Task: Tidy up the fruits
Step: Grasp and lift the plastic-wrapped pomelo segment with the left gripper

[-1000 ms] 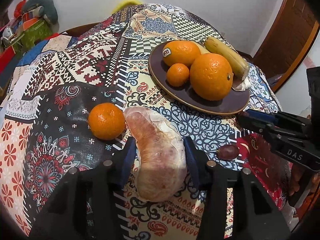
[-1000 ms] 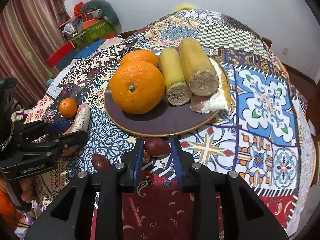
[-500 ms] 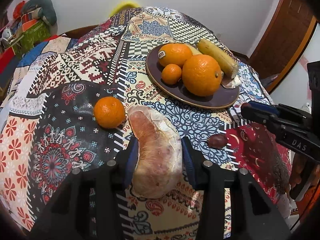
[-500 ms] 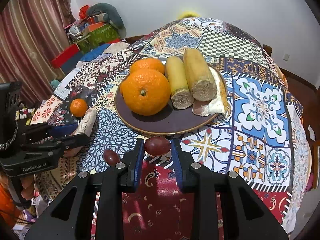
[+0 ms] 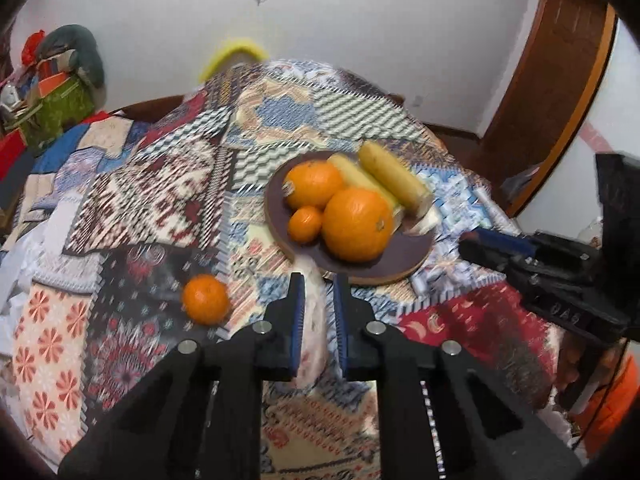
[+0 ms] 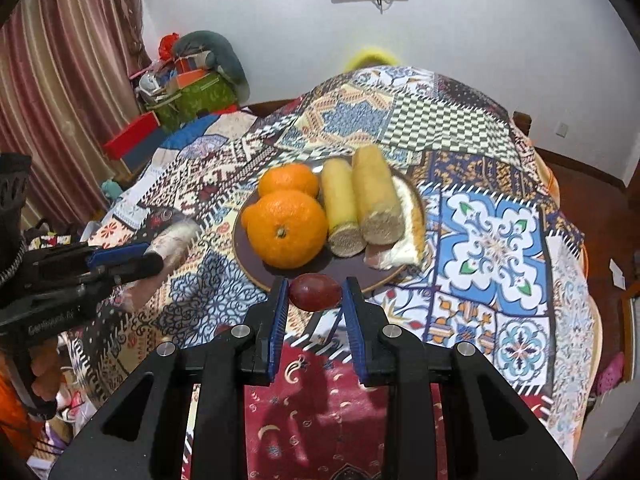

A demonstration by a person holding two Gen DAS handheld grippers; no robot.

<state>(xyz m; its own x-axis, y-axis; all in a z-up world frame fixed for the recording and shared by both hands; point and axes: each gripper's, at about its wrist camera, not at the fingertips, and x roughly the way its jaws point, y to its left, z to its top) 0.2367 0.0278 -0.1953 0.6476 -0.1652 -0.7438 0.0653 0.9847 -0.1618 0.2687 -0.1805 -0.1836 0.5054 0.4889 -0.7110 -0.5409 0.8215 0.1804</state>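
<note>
A dark brown plate holds two large oranges, a small mandarin, two yellow sugarcane-like pieces and a wrapped slice. My left gripper is shut on a plastic-wrapped pomelo segment, lifted above the cloth near the plate's front edge. My right gripper is shut on a dark red grape-like fruit, held just before the plate's near rim. A loose mandarin lies on the cloth left of the left gripper.
The table wears a busy patchwork cloth. Boxes, bags and cushions are piled at the back left by a curtain. A wooden door frame stands at the right. The table edge drops off at the right.
Both grippers have risen and tilted up. The left lifted the pomelo segment off the cloth towards the plate. The right lifted the red fruit; the second red fruit on the cloth is out of sight.
</note>
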